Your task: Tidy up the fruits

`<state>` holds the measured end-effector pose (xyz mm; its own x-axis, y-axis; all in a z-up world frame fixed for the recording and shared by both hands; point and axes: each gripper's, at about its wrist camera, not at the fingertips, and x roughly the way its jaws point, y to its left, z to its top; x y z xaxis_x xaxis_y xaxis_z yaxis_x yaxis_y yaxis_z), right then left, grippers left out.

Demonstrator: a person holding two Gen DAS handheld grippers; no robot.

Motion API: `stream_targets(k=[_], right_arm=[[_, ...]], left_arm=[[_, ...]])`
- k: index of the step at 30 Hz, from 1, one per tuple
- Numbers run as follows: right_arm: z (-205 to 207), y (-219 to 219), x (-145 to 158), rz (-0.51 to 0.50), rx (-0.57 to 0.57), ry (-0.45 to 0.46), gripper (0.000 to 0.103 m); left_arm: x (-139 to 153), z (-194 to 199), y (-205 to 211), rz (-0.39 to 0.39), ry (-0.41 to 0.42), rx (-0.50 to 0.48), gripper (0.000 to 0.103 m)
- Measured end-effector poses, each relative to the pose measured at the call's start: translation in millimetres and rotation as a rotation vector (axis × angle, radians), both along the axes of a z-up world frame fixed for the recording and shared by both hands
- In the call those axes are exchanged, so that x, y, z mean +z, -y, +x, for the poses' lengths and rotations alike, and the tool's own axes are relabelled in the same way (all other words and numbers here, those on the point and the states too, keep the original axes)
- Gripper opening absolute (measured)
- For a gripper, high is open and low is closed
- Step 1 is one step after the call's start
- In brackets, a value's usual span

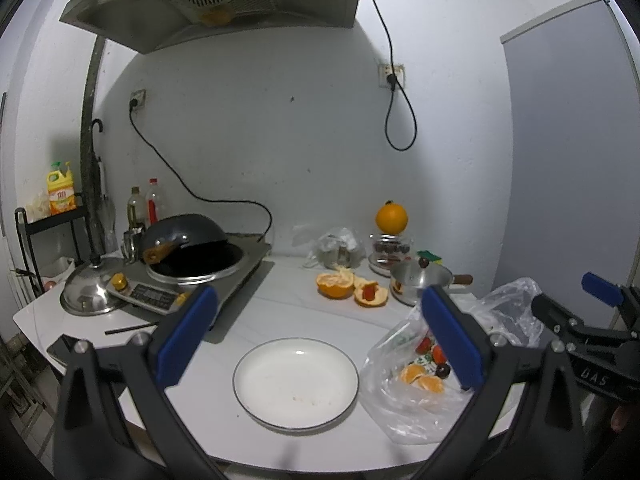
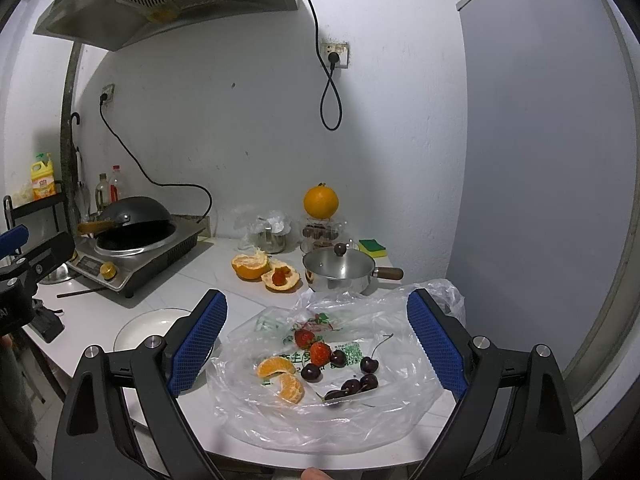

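Left tool [image 1: 320, 328] spread wide, empty, above white plate [image 1: 295, 383] near the bench [image 1: 280, 292] front edge. Right tool [image 2: 318, 344] likewise apart, over plastic bag [image 2: 320, 384] holding orange segments [image 2: 276, 366], strawberries [image 2: 319, 353], cherries [image 2: 369, 365], just beside plate. Bare bench beyond plate.

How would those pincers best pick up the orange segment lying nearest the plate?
Grip the orange segment across its narrow curved back and inner edge, coming straight down with the right gripper. It lies flat on the plastic bag, so probably only the top is free.
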<state>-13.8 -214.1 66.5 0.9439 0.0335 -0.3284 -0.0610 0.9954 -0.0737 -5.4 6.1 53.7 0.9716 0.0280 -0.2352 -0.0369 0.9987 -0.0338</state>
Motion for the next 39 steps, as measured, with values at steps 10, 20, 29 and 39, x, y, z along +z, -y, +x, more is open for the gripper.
stream_targets(k=[10,20,29,39], right_arm=[[18,18,-15,0.015,0.013,-0.038,0.094],[50,58,-56,0.001,0.009,-0.152,0.091],[83,78,-85,-0.014,0.044,-0.250,0.074],[112,105,-95,-0.022,0.044,-0.293,0.066]], left_arm=[[-17,32,17,0.021,-0.073,-0.032,0.103],[-62,82,64,0.073,-0.214,-0.116,0.103],[-101,122,119,0.124,-0.328,-0.238,0.103],[-138,159,165,0.133,-0.439,-0.329,0.102]])
